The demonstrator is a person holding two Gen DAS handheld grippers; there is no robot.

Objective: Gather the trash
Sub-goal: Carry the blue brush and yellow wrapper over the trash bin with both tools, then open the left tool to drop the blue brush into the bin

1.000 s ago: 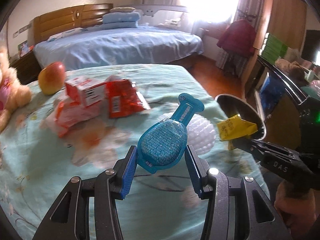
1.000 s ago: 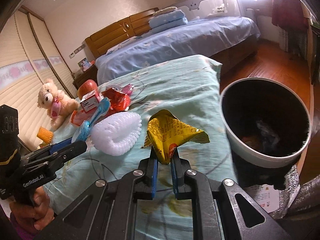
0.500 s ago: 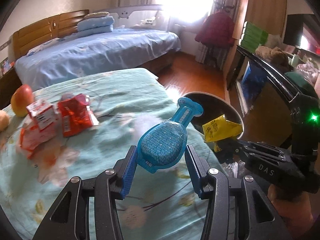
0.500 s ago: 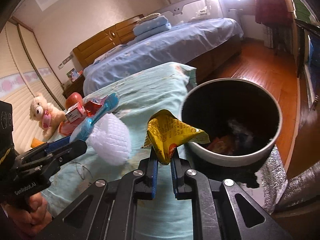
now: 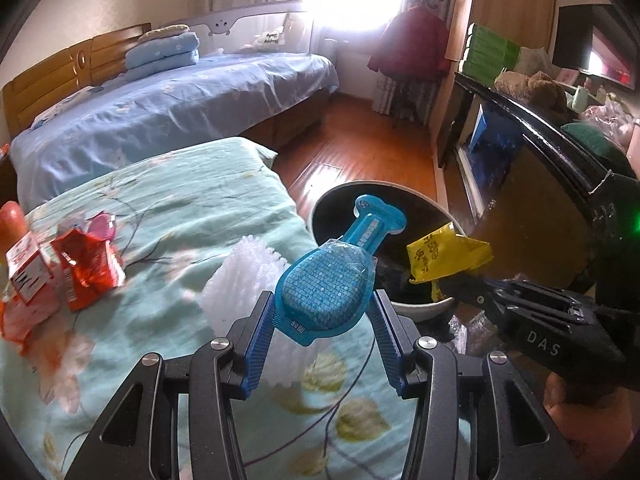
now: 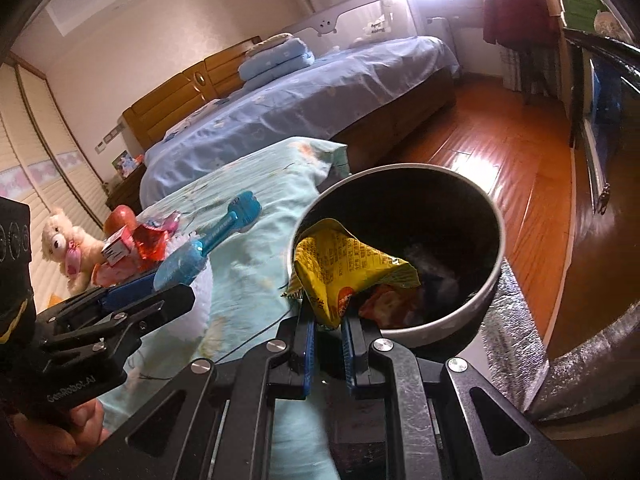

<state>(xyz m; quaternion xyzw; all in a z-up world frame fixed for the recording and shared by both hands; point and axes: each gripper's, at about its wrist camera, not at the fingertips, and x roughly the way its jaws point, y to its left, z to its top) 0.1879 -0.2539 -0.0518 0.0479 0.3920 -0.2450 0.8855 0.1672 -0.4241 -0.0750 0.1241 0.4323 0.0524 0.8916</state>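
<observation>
My left gripper (image 5: 322, 304) is shut on a blue bulb-shaped plastic packet (image 5: 326, 288), whose neck points toward the round dark trash bin (image 5: 424, 204) beside the bed. The right gripper (image 6: 328, 320) is shut on a crumpled yellow wrapper (image 6: 340, 264), which hangs over the near rim of the bin (image 6: 496, 220). Orange and dark scraps (image 6: 384, 304) lie inside the bin. From the right wrist view, the left gripper (image 6: 160, 292) with the blue packet (image 6: 208, 248) is over the bed, left of the bin.
On the green floral bedspread (image 5: 168, 216) lie a white spiky foam piece (image 5: 240, 276), red wrappers (image 5: 88, 268) and a small red-and-white box (image 5: 26, 272). A teddy bear (image 6: 64, 248) and an apple (image 6: 120, 218) sit farther back. A black cabinet edge (image 5: 560, 152) runs along the right.
Both grippers have travelled from over the bed toward the bin. The yellow wrapper now hangs over the bin's rim, and the blue packet has come up close to it. Neither grip has changed.
</observation>
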